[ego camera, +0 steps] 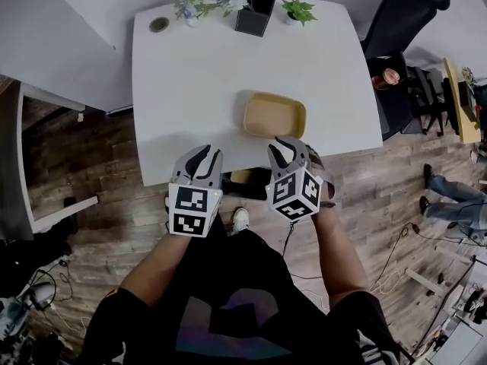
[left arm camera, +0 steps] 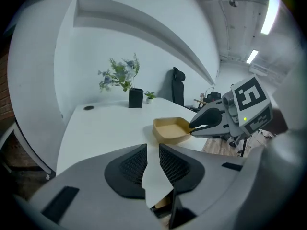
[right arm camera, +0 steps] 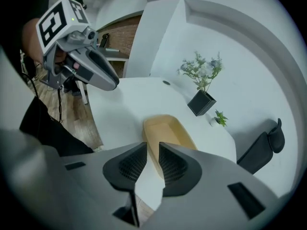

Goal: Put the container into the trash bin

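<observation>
The container, a shallow tan tray, sits empty on the white table, close to the edge nearest me. My right tongs point down at its near rim, jaws a narrow gap apart with nothing pinched; I can't tell if a tip touches the rim. My left tongs hang over the table's edge, to the left of the tray, jaws likewise slightly spread and empty. A black planter stands at the far side.
</observation>
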